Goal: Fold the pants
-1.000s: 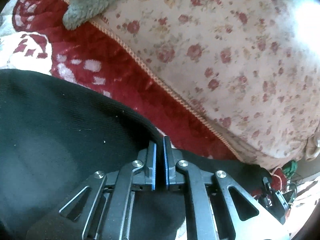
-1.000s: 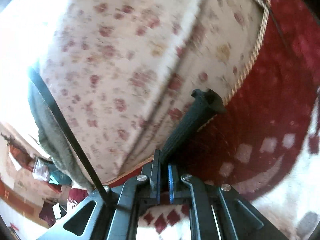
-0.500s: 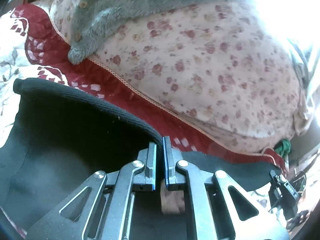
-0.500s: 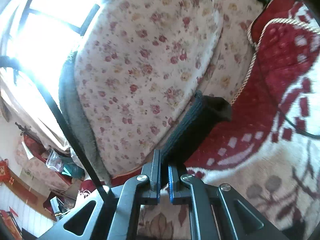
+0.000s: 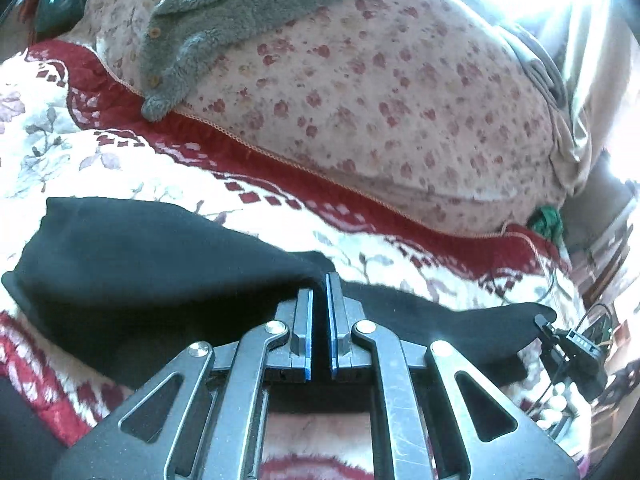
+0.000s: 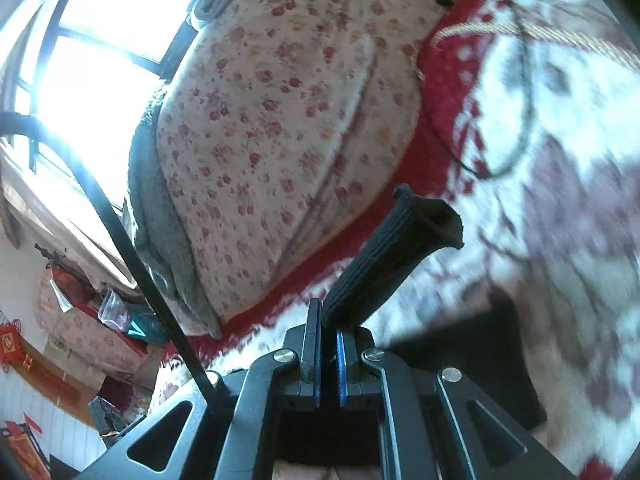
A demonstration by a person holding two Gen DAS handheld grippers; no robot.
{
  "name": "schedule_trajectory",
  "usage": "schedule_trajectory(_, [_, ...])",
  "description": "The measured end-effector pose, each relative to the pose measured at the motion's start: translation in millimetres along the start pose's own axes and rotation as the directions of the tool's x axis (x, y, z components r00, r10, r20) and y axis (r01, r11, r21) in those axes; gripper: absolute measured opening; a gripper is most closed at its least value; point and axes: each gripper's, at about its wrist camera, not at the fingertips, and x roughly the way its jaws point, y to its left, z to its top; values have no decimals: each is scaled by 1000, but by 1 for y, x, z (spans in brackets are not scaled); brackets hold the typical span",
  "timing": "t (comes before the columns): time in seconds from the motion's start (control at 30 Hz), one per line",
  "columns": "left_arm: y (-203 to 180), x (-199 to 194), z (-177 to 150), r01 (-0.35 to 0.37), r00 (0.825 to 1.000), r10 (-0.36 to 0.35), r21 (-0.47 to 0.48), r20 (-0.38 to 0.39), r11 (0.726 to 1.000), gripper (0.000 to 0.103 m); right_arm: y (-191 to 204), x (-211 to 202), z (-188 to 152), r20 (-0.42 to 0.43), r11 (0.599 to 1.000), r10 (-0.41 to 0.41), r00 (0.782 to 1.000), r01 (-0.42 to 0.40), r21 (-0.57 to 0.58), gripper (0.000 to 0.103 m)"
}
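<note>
Left wrist view: the left claw (image 5: 319, 292) is clamped on a raised fold of the black pants (image 5: 140, 264), the two fingers close together with cloth between them.
Right wrist view: the right claw (image 6: 329, 320) is pinched on a ribbed black band of the pants (image 6: 384, 256) (it looks like a cuff or a waistband end, I cannot say which), which stands up and away from the claw.
Where the pants are: on the bed, spread over the red and white blanket (image 5: 120, 160), in front of the big floral quilt (image 5: 380, 100); one part hangs from the left claw and lies to its left, another strip runs to the right side.
Other things: a grey fleece garment (image 5: 224, 20) lies on top of the quilt, well apart from the pants; a thin black cable (image 6: 516, 136) crosses the blanket in the right wrist view.
Progress: I judge the fold is in an early or middle stage. Both ends are held and lifted, but the cloth is loose and wrinkled, with no flat, neat fold visible.
What is left: probably to bring the held edges onto the rest of the pants, lay them flat on the blanket, release, and make one more fold.
Risk: the ribbed band is held only at its end, so it may slip.
</note>
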Motion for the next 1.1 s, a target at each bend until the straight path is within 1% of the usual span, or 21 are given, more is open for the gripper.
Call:
schedule_trajectory(0.1, [4, 1, -18, -9, 1000, 9, 14, -27, 1000, 5, -13, -5, -17, -19, 1000, -26, 999, 26, 3, 5])
schedule_trajectory(0.17, [8, 6, -30, -22, 998, 23, 20, -57, 1000, 5, -26, -4, -25, -32, 999, -34, 999, 35, 37, 5])
schedule_trajectory(0.3, [21, 9, -46, -39, 995, 38, -6, -89, 999, 5, -35, -7, -36, -37, 997, -37, 999, 40, 60, 5])
schedule_trajectory(0.37, [24, 8, -49, -46, 995, 46, -6, -86, 999, 5, -35, -9, -40, -42, 998, -46, 998, 48, 48, 5])
schedule_trajectory(0.43, [23, 9, -53, -54, 995, 55, 6, -86, 999, 5, -37, -7, -42, -52, 996, -76, 996, 78, 37, 5])
schedule_trajectory(0.5, [24, 11, -56, -62, 994, 62, 9, -92, 998, 5, -43, -5, -45, -62, 993, -98, 993, 101, 55, 5])
schedule_trajectory(0.53, [26, 10, -57, -56, 994, 56, -2, -98, 998, 5, -43, -7, -47, -61, 993, -98, 993, 102, 64, 5])
schedule_trajectory(0.7, [32, -1, -54, -48, 997, 47, -14, -63, 999, 5, -35, -25, -54, -33, 995, -89, 996, 90, 41, 5])
schedule_trajectory(0.73, [33, 0, -54, -51, 997, 50, -9, -63, 999, 5, -36, -23, -54, -43, 995, -96, 994, 97, 36, 5])
schedule_trajectory(0.8, [36, 6, -56, -60, 995, 58, -18, -76, 998, 5, -44, -15, -58, -69, 989, -143, 987, 146, 30, 5])
schedule_trajectory(0.87, [42, 7, -58, -40, 995, 36, -44, -96, 998, 5, -53, -10, -63, -86, 986, -150, 985, 156, 59, 5])
schedule_trajectory(0.9, [45, 4, -59, -30, 995, 25, -57, -97, 998, 5, -51, -12, -64, -80, 984, -164, 983, 168, 50, 8])
schedule_trajectory(0.93, [51, -2, -59, -16, 995, 9, -74, -96, 997, 5, -48, -13, -63, -79, 983, -180, 981, 183, 35, 14])
schedule_trajectory(0.97, [55, -7, -58, -13, 995, 5, -85, -95, 996, 5, -44, -15, -62, -78, 979, -202, 976, 203, 14, 17])
schedule_trajectory(1.0, [59, -13, -58, -6, 996, -2, -98, -89, 995, 5, -39, -19, -61, -73, 977, -214, 974, 215, -2, 21])
schedule_trajectory(1.03, [68, -24, -57, -3, 997, -6, -113, -78, 994, 5, -35, -23, -60, -69, 978, -210, 975, 209, -15, 27])
schedule_trajectory(1.07, [74, -31, -56, -13, 998, 5, -120, -70, 993, 11, -28, -28, -61, -68, 981, -193, 979, 191, -38, 31])
schedule_trajectory(1.1, [81, -39, -55, -27, 998, 20, -124, -59, 992, 17, -19, -31, -62, -70, 980, -189, 979, 185, -68, 37])
